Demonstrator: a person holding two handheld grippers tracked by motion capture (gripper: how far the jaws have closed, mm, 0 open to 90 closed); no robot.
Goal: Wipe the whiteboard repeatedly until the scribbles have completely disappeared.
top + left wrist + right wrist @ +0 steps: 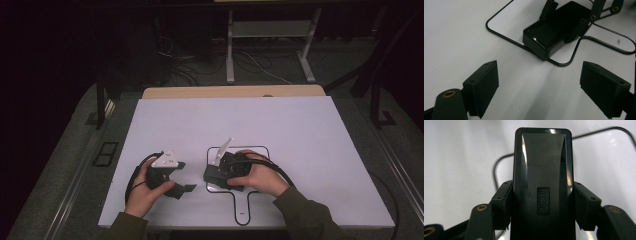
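A glossy black oblong box (542,170) with a "deli" mark sits between the pads of my right gripper (543,205), which is shut on its long sides. In the high view the box (211,175) and right gripper (220,172) lie inside a black paddle-shaped outline (260,149) drawn on the white board (300,130). My left gripper (184,176) rests to the left of the outline, held by a hand, jaws wide open and nothing between them. From the left gripper (544,87) view, the box (551,30) lies ahead with the right gripper's fingers (576,30) clamped on it.
The white board covers a wooden table whose far edge (230,92) shows behind it. Beyond stand the white legs (230,55) of another desk, with cables (185,70) on the dark floor. The outline's handle (243,207) runs toward the near edge.
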